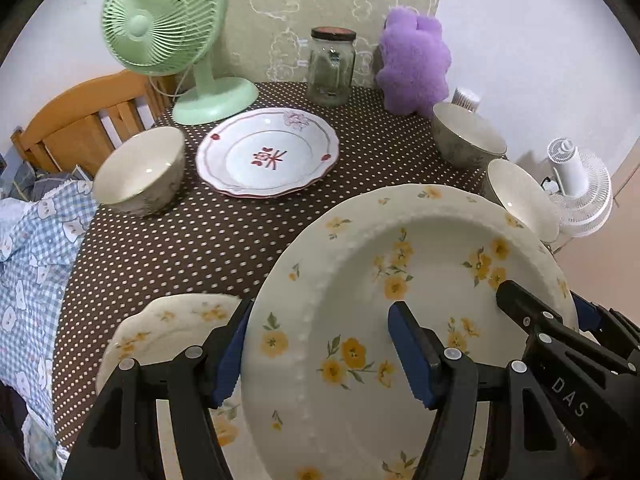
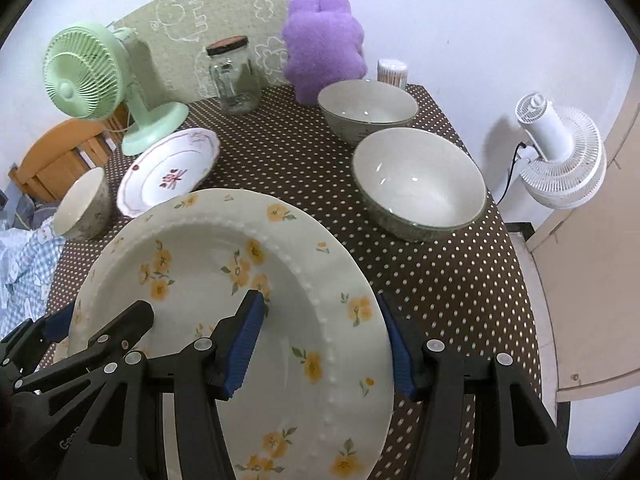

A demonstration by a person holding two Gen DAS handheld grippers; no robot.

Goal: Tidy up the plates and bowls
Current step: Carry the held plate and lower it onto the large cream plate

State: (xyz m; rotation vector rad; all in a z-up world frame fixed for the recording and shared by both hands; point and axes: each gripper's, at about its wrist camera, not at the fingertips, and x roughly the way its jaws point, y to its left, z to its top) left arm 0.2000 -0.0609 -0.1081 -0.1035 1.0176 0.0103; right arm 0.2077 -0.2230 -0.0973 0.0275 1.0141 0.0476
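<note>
A large cream plate with yellow flowers [image 1: 360,280] [image 2: 200,248] is held tilted above the table by both grippers. My left gripper [image 1: 320,348] is shut on its left rim, one finger under and one on top. My right gripper [image 2: 324,340] is shut on its right rim; it also shows in the left wrist view [image 1: 536,312]. A second yellow-flowered plate [image 1: 168,320] lies on the table below left. A red-patterned plate [image 1: 268,152] [image 2: 168,168] lies mid-table. One bowl [image 1: 140,172] [image 2: 84,208] stands left, two bowls [image 2: 368,108] [image 2: 420,180] stand right.
A brown polka-dot cloth [image 1: 180,240] covers the table. At the back stand a green fan [image 1: 160,40], a glass jar [image 1: 332,64], a purple plush [image 1: 412,60] and a toothpick pot [image 2: 392,72]. A white fan [image 2: 560,152] stands off the right edge. A wooden chair [image 1: 80,120] is left.
</note>
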